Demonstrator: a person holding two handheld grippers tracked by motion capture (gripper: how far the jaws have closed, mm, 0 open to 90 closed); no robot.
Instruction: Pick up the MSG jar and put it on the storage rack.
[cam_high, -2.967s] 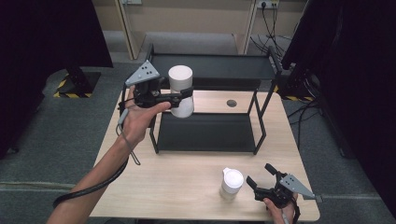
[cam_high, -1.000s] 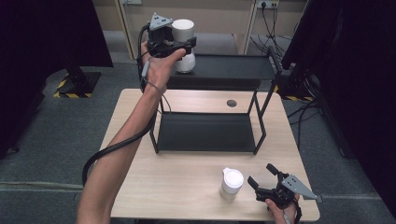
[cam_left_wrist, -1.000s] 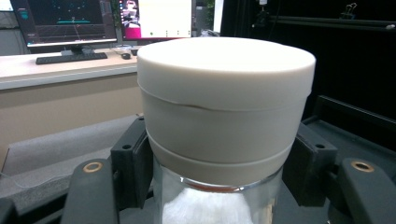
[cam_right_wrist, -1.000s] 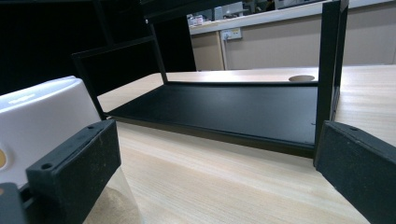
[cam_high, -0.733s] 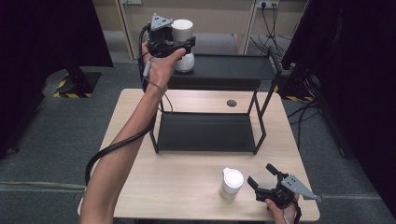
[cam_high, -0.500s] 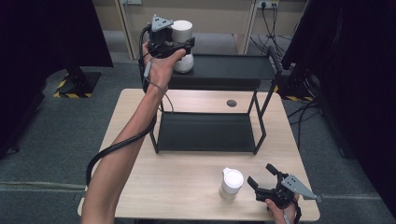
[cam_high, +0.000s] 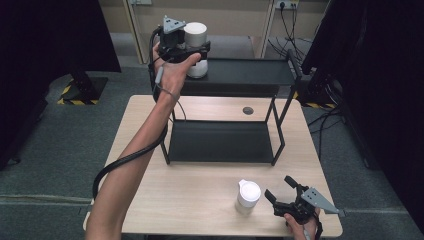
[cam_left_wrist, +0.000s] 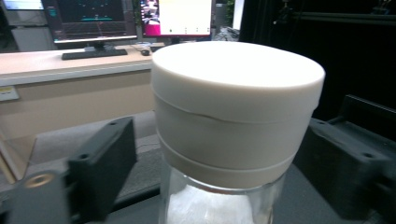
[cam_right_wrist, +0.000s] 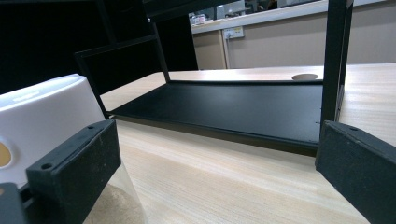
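Wooden table (cam_high: 150, 165) carries a black rack (cam_high: 250, 75); at its top shelf's left end the left gripper (cam_high: 192, 49) clasps a white-lidded jar (cam_high: 196, 42). Near the front right corner, the right gripper (cam_high: 281, 189) gapes wide beside a second jar (cam_high: 248, 196).

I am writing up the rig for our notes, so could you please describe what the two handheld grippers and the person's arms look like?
Both the left gripper and the right gripper are black, each with two blocky, matte jaws and a grey three-cornered plate on top. A thick black cable trails from the left one along the forearm. The arms are bare, with no sleeves in view.
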